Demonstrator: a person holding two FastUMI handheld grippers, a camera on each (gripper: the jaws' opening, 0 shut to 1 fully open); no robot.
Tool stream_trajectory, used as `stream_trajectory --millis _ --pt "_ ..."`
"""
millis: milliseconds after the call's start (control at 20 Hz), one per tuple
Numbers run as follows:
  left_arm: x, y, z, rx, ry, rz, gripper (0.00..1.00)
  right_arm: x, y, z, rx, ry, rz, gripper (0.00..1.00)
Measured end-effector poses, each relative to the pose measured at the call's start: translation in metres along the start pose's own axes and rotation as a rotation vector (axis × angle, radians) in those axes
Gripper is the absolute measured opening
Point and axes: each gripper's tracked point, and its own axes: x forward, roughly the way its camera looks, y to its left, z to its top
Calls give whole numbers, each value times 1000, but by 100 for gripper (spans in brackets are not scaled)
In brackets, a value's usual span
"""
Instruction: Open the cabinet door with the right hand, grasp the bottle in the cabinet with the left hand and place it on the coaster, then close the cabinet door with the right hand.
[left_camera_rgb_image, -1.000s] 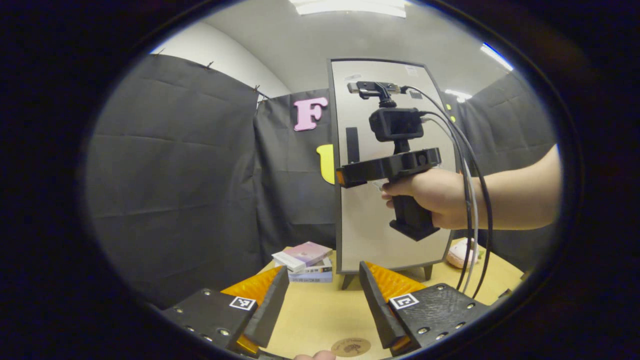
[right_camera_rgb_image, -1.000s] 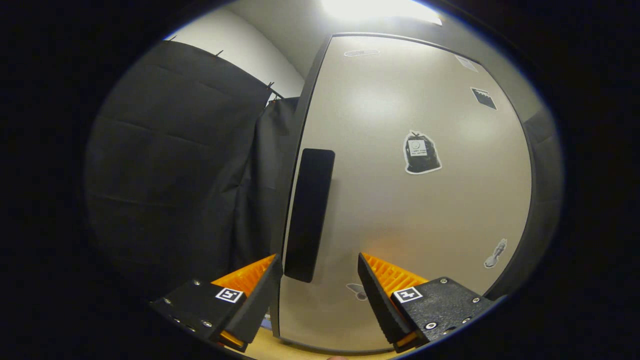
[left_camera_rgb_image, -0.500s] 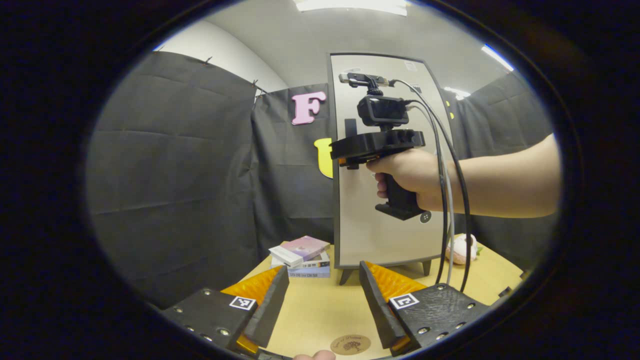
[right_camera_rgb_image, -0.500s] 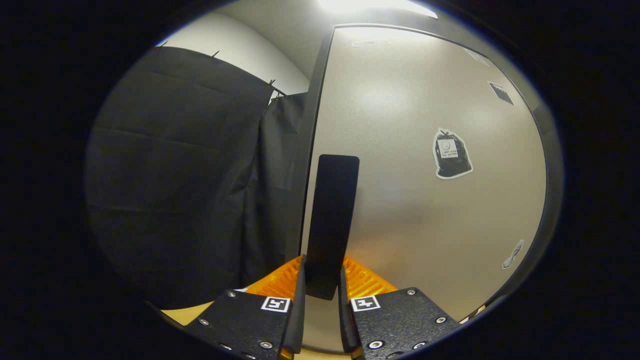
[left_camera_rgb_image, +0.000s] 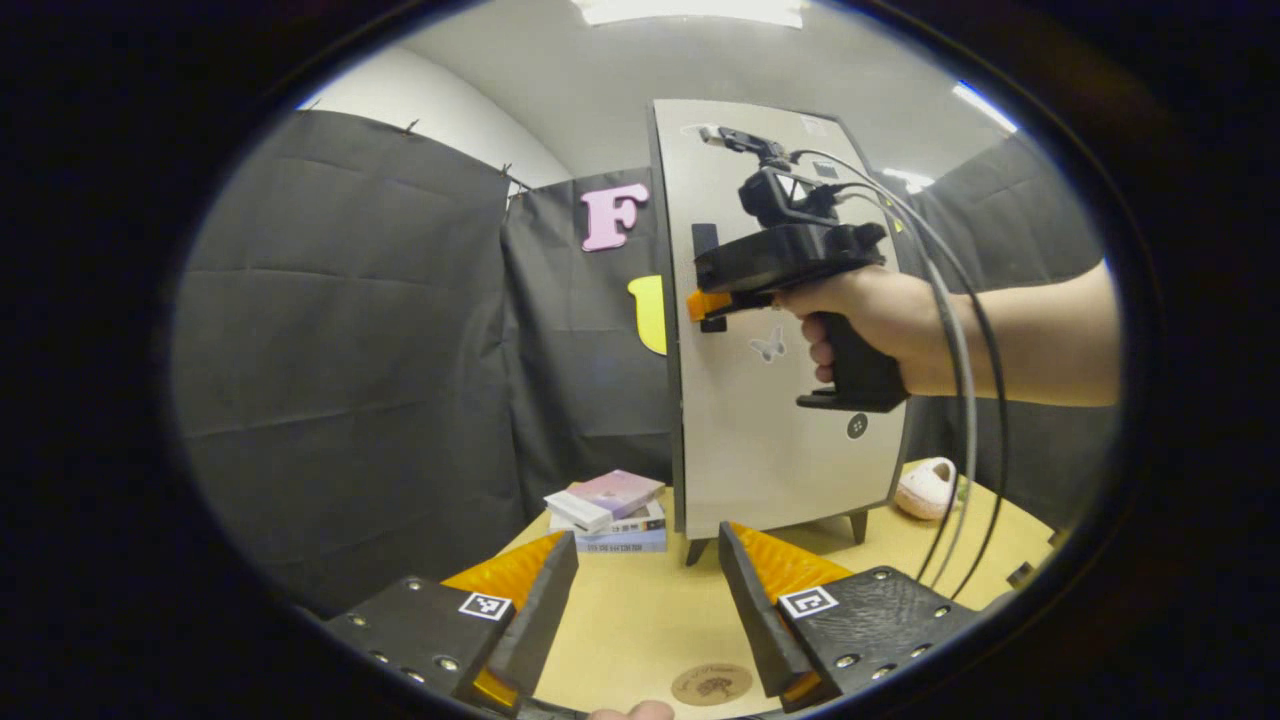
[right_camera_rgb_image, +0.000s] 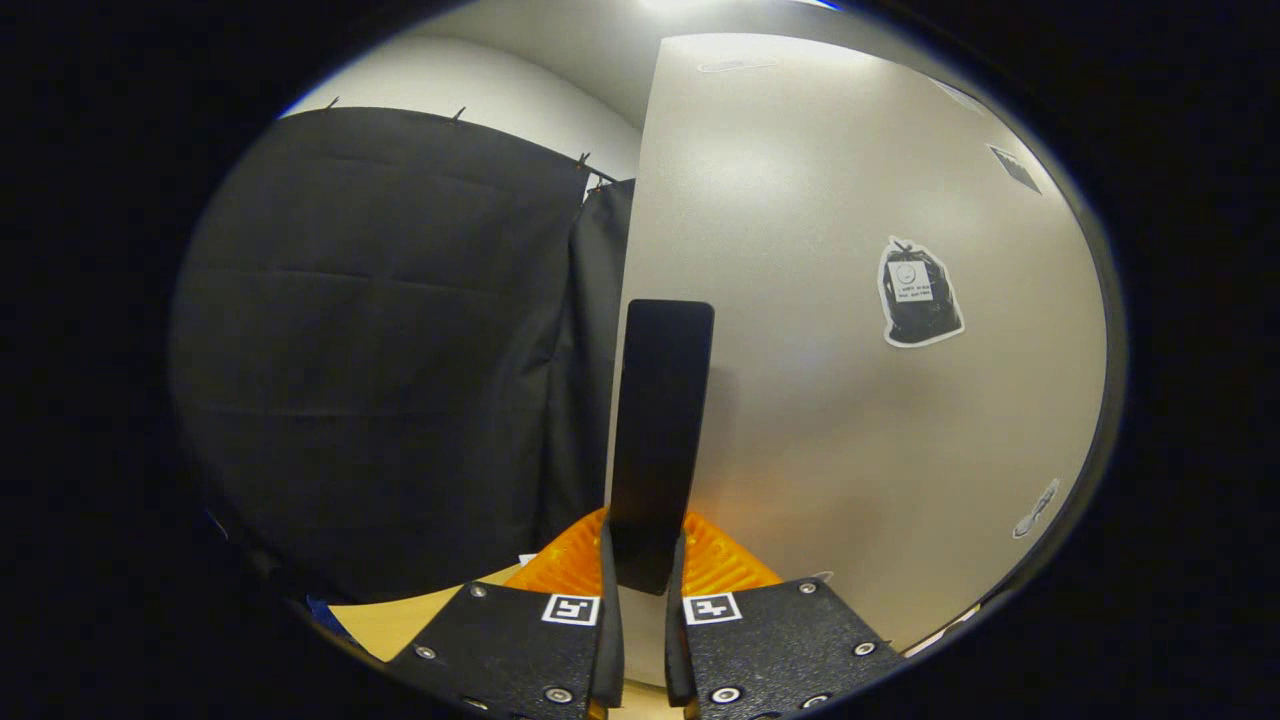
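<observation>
The cabinet's grey door (left_camera_rgb_image: 770, 440) stands upright at the back of the wooden table (left_camera_rgb_image: 640, 630). Its black vertical handle (right_camera_rgb_image: 660, 420) sits between the fingers of my right gripper (right_camera_rgb_image: 640, 570), which is shut on the handle's lower end. In the left gripper view, a hand holds that right gripper (left_camera_rgb_image: 708, 308) against the handle (left_camera_rgb_image: 705, 240). My left gripper (left_camera_rgb_image: 648, 600) hovers open low over the table, with nothing between its fingers. A round brown coaster (left_camera_rgb_image: 712, 685) lies just in front of it. The bottle is hidden behind the door.
A small stack of books (left_camera_rgb_image: 610, 508) lies left of the cabinet's legs. A pale pink soft object (left_camera_rgb_image: 925, 488) rests on the table to the cabinet's right. Cables (left_camera_rgb_image: 960, 400) hang from the right gripper. Black cloth walls surround the table.
My right gripper moved onto the handle and shut on it. Since then the door has turned slightly outward with the gripper. The left gripper has barely moved.
</observation>
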Motion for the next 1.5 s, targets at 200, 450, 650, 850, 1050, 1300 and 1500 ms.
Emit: stream_trajectory --millis 200,450,650,850,1050,1300,1500 --pt "-2 -6 -3 -53 -5 -55 85 -19 4 -3 18 23 124 16" --pt "-20 -2 23 -22 -46 -24 85 -28 -6 -9 27 50 292 16" --pt "-39 -5 19 -12 -5 50 85 -37 -15 -13 53 60 347 16" --pt "-65 -27 49 75 -23 52 81 -51 -25 -16 67 68 369 16" --pt "-86 -67 51 102 -10 23 81 -67 -39 -18 89 60 330 16" --pt "-95 -101 57 114 -7 35 85 -82 -57 -20 151 41 211 14" --pt "-97 -114 54 108 15 72 85 -90 -67 -21 153 31 121 22"
